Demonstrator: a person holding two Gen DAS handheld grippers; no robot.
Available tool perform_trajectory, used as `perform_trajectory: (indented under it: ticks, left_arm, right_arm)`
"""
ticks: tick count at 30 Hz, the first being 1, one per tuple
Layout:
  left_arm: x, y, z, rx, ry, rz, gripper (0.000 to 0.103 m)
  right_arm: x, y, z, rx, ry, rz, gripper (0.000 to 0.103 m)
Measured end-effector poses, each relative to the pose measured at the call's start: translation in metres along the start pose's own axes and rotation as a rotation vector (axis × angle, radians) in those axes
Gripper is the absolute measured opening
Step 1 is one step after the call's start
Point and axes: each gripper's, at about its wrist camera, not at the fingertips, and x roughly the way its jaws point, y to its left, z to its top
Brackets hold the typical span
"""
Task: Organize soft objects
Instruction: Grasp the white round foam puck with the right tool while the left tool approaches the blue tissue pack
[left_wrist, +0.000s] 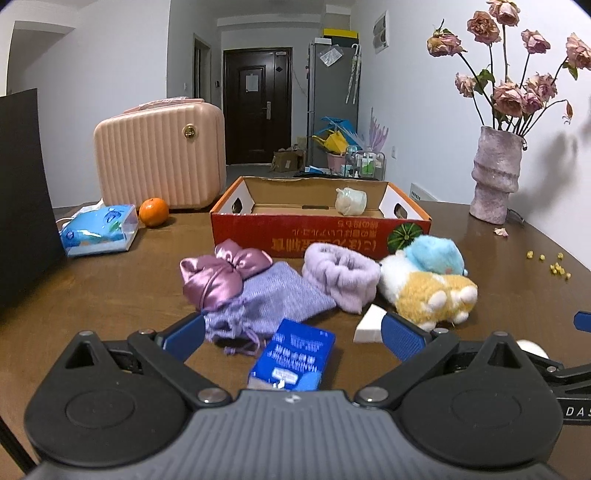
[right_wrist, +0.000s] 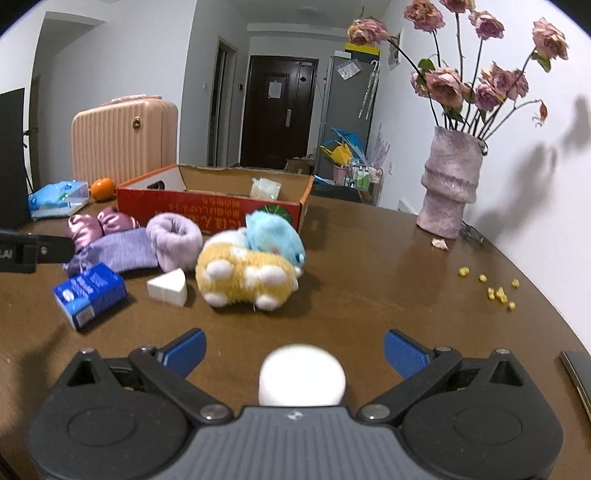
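Round white soft puff (right_wrist: 302, 374) centred between spread, empty right gripper (right_wrist: 294, 352); left gripper (left_wrist: 293, 328) likewise released, over blue rectangular tissue pack (left_wrist: 293, 360).

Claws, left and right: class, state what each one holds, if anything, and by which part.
Neither holds anything. The left claw is open above the blue box; the right claw is open around the white ball, not touching it.

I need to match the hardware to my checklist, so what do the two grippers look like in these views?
Both look alike. The left gripper and right gripper each have two blue ribbed finger pads on black link arms with silver pivot screws. These hinge on round black discs beside a grey ribbed body bearing a small white logo. White lettering shows on the black side bars. No cables, hands or sleeves are visible.
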Motion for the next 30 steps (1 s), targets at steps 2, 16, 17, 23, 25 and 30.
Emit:
perform_trajectory:
  ticks: [2,16,17,23,25,30]
  left_arm:
    - [-0.004,0.000,-0.007,0.001,0.000,0.001,0.103]
    - [-0.007,-0.001,-0.024,0.010,0.022,0.010,0.103]
    - [-0.006,0.000,-0.024,0.010,0.024,0.011,0.103]
    - [-0.001,0.003,-0.023,0.004,0.030,0.014,0.103]
    - [0.000,0.004,-0.023,0.004,0.033,0.015,0.103]
    - [0.005,0.004,-0.022,0.006,0.041,0.013,0.103]
  right_arm:
    - [-0.002,-0.002,-0.007,0.005,0.007,-0.002,0.103]
    - [0.015,-0.008,-0.021,0.009,0.055,-0.007,0.102]
    - [0.018,-0.009,-0.021,0.011,0.061,-0.007,0.101]
    - [0.032,-0.011,-0.020,0.020,0.085,-0.002,0.092]
    - [0.035,-0.012,-0.020,0.022,0.086,-0.002,0.089]
    - [0.040,-0.010,-0.020,0.018,0.100,0.007,0.069]
